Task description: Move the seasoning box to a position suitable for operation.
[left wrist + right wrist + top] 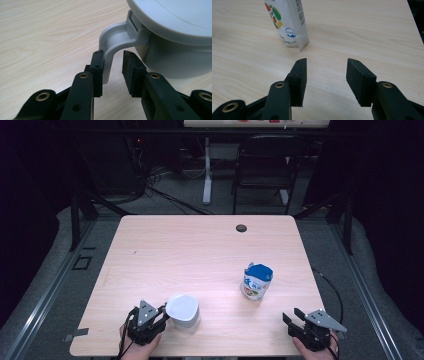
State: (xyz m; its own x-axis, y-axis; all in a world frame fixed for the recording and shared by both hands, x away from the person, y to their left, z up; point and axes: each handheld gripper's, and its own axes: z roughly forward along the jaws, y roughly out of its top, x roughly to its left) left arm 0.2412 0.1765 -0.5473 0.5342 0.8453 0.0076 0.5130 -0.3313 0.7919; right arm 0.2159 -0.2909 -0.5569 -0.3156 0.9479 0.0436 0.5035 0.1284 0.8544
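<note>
Grey-white jug [183, 312] near desk's [200, 250] front edge, left of centre | left gripper [112, 72] spread, handle [110, 50] loose between jaws | right gripper [325, 80] spread, empty | advice: back straight off, don't snag handle.

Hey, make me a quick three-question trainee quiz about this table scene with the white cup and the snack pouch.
1. True or false: the handle of the white cup sits between the jaws of the left gripper.
2. Which item stands nearer the right gripper: A) white cup, B) blue-topped pouch?
3. What does the right gripper hold?

Key:
1. True; one pad touches it, and the other stands apart.
2. B.
3. Nothing; its jaws stand open above the bare table.
</note>
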